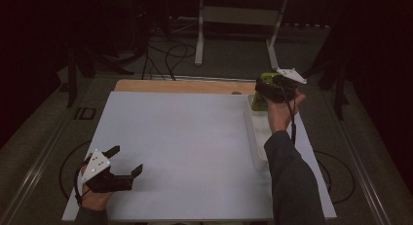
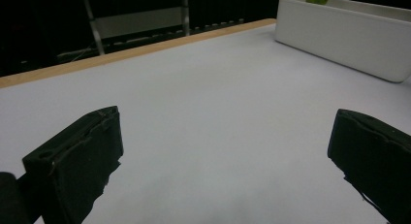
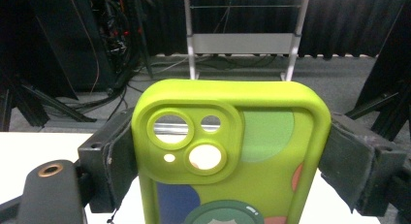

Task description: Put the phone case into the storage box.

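Note:
A lime-green phone case (image 3: 228,151) with camera cut-outs and coloured shapes stands upright between the jaws of my right gripper (image 3: 228,158), which is shut on its two sides. In the high view that right gripper (image 1: 272,86) is held up over the far end of a long white tray (image 1: 254,137), and the green phone case (image 1: 267,78) peeks out at its front. My left gripper (image 1: 127,161) rests low over the white table top (image 1: 180,147) near the front left corner, jaws wide apart with nothing between them. Its left gripper view shows the open left gripper (image 2: 225,151) and bare table.
The white tray (image 2: 339,32) runs along the right side of the table. A wooden strip (image 1: 185,85) edges the far side. Beyond the table a white metal stand (image 1: 238,20) and cables (image 1: 165,54) lie on the dark floor.

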A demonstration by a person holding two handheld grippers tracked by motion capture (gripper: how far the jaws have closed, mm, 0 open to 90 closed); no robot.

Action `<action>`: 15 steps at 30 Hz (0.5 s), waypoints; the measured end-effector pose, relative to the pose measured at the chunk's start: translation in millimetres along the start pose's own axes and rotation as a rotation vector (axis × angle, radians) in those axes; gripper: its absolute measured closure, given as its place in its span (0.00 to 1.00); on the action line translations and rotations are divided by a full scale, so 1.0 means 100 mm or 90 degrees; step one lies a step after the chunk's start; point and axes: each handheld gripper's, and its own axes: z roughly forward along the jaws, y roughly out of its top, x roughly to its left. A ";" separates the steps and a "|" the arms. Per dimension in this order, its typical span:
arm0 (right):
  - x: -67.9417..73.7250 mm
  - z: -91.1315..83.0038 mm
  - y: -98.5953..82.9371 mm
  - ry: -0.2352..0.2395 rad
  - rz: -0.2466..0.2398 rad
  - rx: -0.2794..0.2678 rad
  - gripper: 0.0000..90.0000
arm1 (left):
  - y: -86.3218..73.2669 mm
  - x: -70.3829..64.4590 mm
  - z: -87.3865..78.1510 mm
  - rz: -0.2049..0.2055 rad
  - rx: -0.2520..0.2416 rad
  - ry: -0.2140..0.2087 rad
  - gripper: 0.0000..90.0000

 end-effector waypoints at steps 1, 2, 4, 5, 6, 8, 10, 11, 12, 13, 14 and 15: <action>0.00 0.00 0.00 0.000 0.000 0.000 0.17 | 0.00 0.00 0.00 0.000 0.000 -0.001 0.00; -0.01 0.01 0.00 0.000 -0.001 0.001 0.17 | 0.00 0.00 0.01 0.000 0.000 -0.001 0.00; -0.02 0.02 -0.01 -0.002 -0.003 0.004 0.17 | 0.00 0.00 0.00 0.000 0.000 -0.001 0.00; -0.02 0.03 -0.01 -0.004 -0.004 0.007 0.17 | 0.00 0.00 0.00 -0.001 -0.001 -0.001 0.00; -0.02 0.04 -0.02 -0.003 -0.004 0.009 0.17 | 0.00 0.00 0.00 -0.002 -0.002 -0.001 0.00; -0.02 0.06 -0.03 -0.006 -0.003 0.013 0.17 | 0.00 0.01 0.00 -0.003 -0.003 0.000 0.00; -0.02 0.08 -0.04 -0.006 -0.004 0.019 0.17 | 0.00 0.01 0.00 -0.003 -0.003 0.000 0.00; -0.02 0.09 -0.05 -0.006 -0.006 0.021 0.17 | 0.00 0.01 0.00 -0.002 -0.002 0.000 0.00; -0.01 0.10 -0.05 -0.005 -0.006 0.024 0.17 | 0.00 0.01 0.00 -0.001 -0.002 0.000 0.00; -0.01 0.11 -0.06 -0.003 -0.009 0.026 0.17 | 0.00 0.01 0.00 -0.002 -0.002 0.001 0.00; -0.01 0.12 -0.07 -0.003 -0.010 0.029 0.17 | 0.00 0.01 0.00 -0.003 -0.002 0.001 0.00; 0.00 0.13 -0.07 -0.004 -0.012 0.032 0.17 | 0.00 0.01 -0.01 -0.003 -0.004 0.001 0.00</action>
